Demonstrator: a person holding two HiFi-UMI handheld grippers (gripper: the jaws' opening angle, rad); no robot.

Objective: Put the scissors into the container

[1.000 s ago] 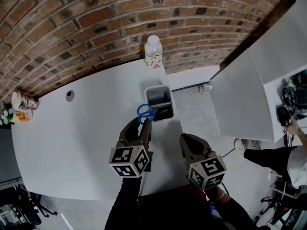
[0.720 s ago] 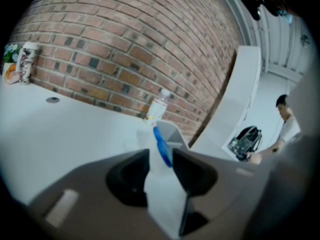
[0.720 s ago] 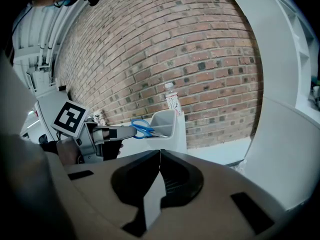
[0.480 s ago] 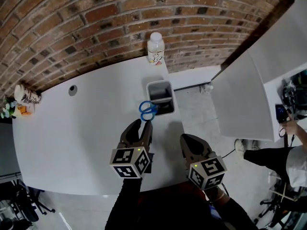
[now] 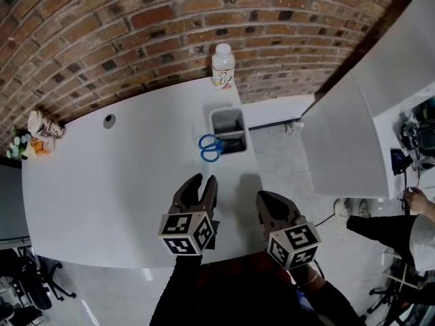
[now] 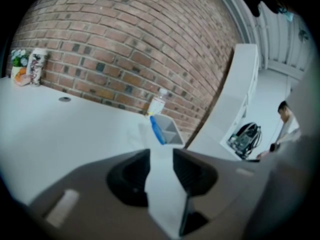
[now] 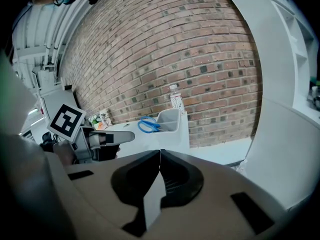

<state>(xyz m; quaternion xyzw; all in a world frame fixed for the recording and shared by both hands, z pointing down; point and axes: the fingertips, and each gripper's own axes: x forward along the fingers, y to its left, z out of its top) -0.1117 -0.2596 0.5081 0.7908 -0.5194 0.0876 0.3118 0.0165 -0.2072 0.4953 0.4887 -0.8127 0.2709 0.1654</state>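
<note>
Step in hand: the scissors (image 5: 211, 147) are judged delivered, with the blades inside the container (image 5: 242, 129) and the blue handles projecting over its left rim.
Left tool (image 5: 204, 180): held on the person's side of the container, with the jaws spread wide and only bare desk (image 5: 102, 182) between them.
Right tool (image 5: 262, 195): held near the person, right of the container, with the jaws pressed together on nothing.
Next move: little seems required, perhaps a nudge on the handles toward the container's interior if full seating is wanted.
Head view alone: the container's open top is shown, and a bottle (image 5: 223, 65) beyond it.
Right gripper view alone: the handles are seen sideways at rim height.
Left gripper view alone: the scissors are reduced to a narrow blue strip.
</note>
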